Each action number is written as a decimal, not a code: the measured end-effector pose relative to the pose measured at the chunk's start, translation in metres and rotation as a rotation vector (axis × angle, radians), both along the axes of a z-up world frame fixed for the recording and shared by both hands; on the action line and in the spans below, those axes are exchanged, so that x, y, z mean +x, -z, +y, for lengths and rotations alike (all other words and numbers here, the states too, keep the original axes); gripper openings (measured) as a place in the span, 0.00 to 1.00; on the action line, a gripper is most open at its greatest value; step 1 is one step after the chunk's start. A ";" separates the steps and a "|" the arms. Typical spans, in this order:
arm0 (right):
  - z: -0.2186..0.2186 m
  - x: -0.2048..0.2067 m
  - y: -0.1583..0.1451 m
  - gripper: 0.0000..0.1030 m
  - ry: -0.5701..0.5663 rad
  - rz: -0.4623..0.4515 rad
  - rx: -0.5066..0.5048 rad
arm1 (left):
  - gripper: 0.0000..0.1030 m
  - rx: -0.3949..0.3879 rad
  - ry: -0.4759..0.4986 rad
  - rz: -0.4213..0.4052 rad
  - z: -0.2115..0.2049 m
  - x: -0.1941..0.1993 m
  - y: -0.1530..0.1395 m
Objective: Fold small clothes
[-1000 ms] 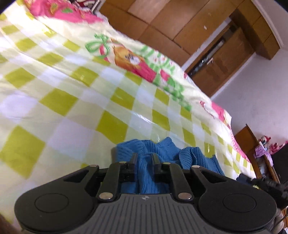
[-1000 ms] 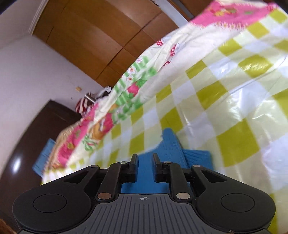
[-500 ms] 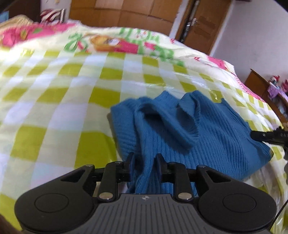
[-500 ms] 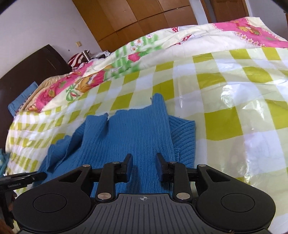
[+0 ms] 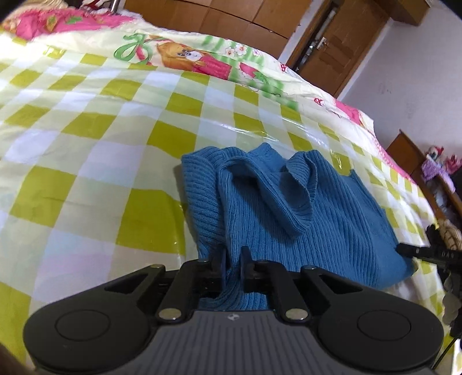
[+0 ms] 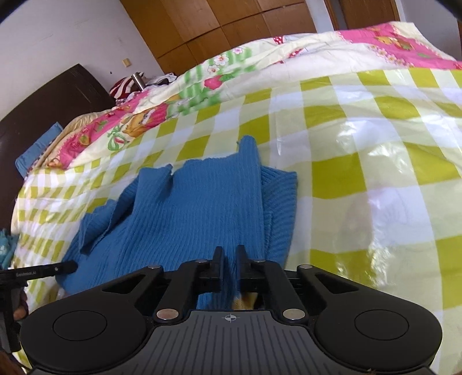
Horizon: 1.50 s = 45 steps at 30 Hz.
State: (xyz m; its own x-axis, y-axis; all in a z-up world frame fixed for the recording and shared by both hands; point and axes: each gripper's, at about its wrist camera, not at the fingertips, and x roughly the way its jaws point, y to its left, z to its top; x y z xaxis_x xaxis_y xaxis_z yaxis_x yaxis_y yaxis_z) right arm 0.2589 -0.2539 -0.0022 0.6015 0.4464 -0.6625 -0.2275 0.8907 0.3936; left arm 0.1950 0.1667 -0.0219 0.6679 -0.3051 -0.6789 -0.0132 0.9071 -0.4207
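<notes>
A blue ribbed knit sweater [image 5: 317, 225] lies rumpled on the checked bed cover [image 5: 101, 144], with a folded flap raised in its middle. My left gripper [image 5: 233, 253] is shut on the sweater's near left edge, and knit fills the narrow gap between its fingers. In the right wrist view the sweater [image 6: 187, 213] spreads out to the left. My right gripper [image 6: 229, 253] is at its near right edge, its jaws closing, with blue knit pinched between them. Each view shows the other gripper's tip at the sweater's far corner: the right gripper [image 5: 415, 251] and the left gripper [image 6: 57, 268].
The yellow-green checked cover [image 6: 375, 144] has a glossy plastic sheen. A pink cartoon quilt [image 5: 187, 57] lies along the far side. Behind stand a wooden wardrobe [image 5: 231, 14] and a door [image 5: 332, 52]. A dark headboard [image 6: 43, 101] and a low cabinet [image 5: 410, 155] flank the bed.
Both views have rolled from a strong tilt to nearly level, and more of the sweater shows. Both pairs of jaws widened, then narrowed onto the knit.
</notes>
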 end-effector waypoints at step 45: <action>-0.030 -0.080 -0.026 0.05 0.026 -0.008 0.108 | 0.22 -0.020 -0.028 0.035 -0.002 -0.007 0.009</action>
State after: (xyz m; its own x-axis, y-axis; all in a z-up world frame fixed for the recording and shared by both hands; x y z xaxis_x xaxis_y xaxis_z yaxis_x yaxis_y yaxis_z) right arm 0.1788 -0.2843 0.0241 0.6189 0.4995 -0.6062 -0.2090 0.8486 0.4859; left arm 0.1883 0.1649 -0.0306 0.6521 -0.3007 -0.6959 -0.0531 0.8976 -0.4376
